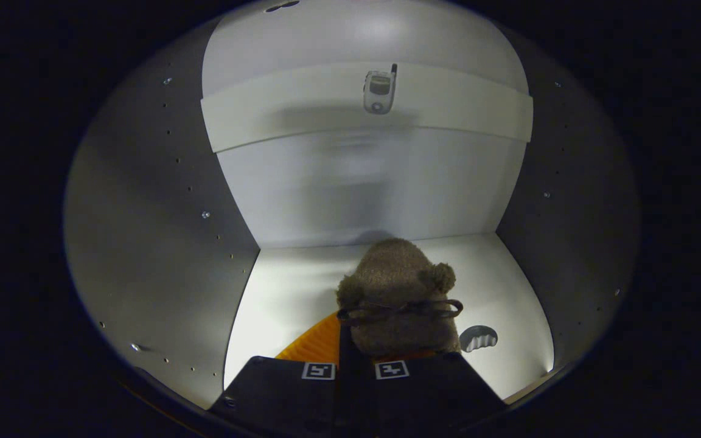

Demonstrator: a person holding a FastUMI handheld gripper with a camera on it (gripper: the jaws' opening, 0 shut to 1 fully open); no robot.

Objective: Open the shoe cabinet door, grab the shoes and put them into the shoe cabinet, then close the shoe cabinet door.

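A brown fuzzy slipper (396, 286) with two pom-poms, a dark bow and an orange sole (314, 344) sits just ahead of my fingers, inside the white shoe cabinet. Its toe points toward the back panel and its sole hovers at or just above the cabinet floor (283, 286). My gripper (355, 365) is shut on the slipper's near edge, the fingers almost together with the slipper's rim between them. The cabinet door is out of sight.
The cabinet's grey side walls stand close on the left (162, 243) and right (569, 231). A white shelf (302, 109) crosses above, with a small phone picture (379, 91) on its front edge. A grey sticker (478, 337) lies on the floor right of the slipper.
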